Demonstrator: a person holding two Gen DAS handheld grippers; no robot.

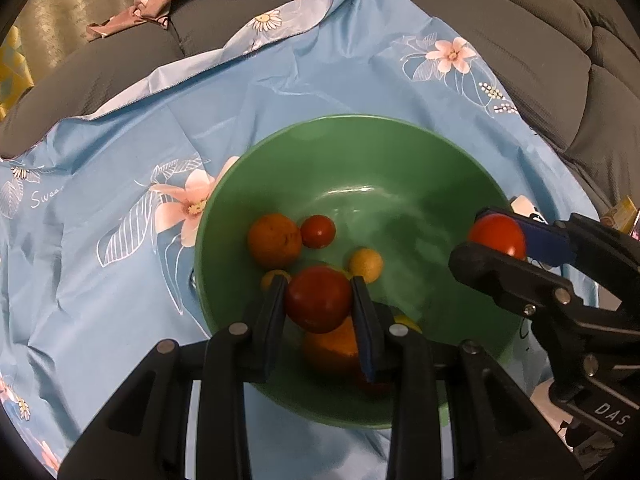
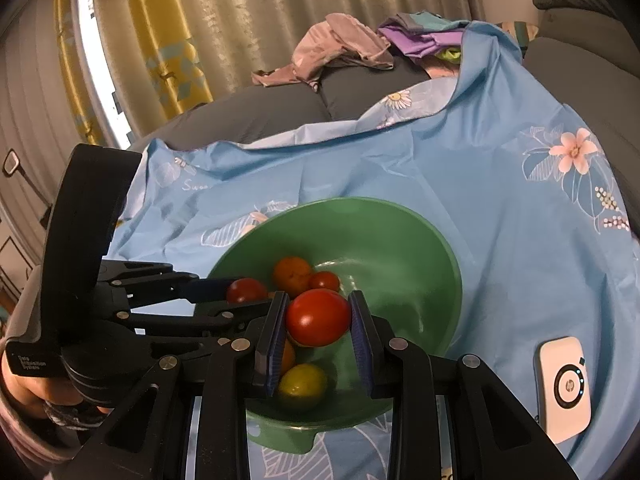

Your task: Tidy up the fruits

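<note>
In the left wrist view, the left hand-held gripper [image 1: 319,300] is clenched on a dark red tomato [image 1: 319,298], its 2 pads pressing the fruit's sides above the near part of the green bowl [image 1: 280,152]. Under that tomato lies an orange fruit [image 1: 330,346], partly hidden, with a yellow fruit [image 1: 406,325] peeking out beside the right pad. Further in sit a small yellow ball [image 1: 365,265], a rough orange [image 1: 273,240] and a small red tomato [image 1: 317,231] touching it.

At the bowl's right rim the right hand-held gripper [image 1: 500,240] grasps a second tomato [image 1: 496,236] between a black finger and a blue-padded one.

In the right wrist view the same right hand-held gripper [image 2: 319,316] is closed on its bright red tomato [image 2: 318,317] over the bowl [image 2: 420,240]. Below it lie a yellow-green fruit [image 2: 303,385] and a sliver of orange fruit [image 2: 287,356]. Beyond them are the orange [image 2: 292,273] and small tomato [image 2: 325,281], touching. From the left, the left hand-held gripper [image 2: 246,294] reaches over the rim with its tomato [image 2: 246,290]; a hand [image 2: 24,390] holds its grip.

The bowl rests on a blue floral cloth [image 2: 500,200] spread over a grey sofa [image 2: 280,104]. A white device [image 2: 565,389] lies on the cloth to the bowl's right. Further back, crumpled clothes [image 2: 340,48] sit on the sofa before curtains [image 2: 240,8].
</note>
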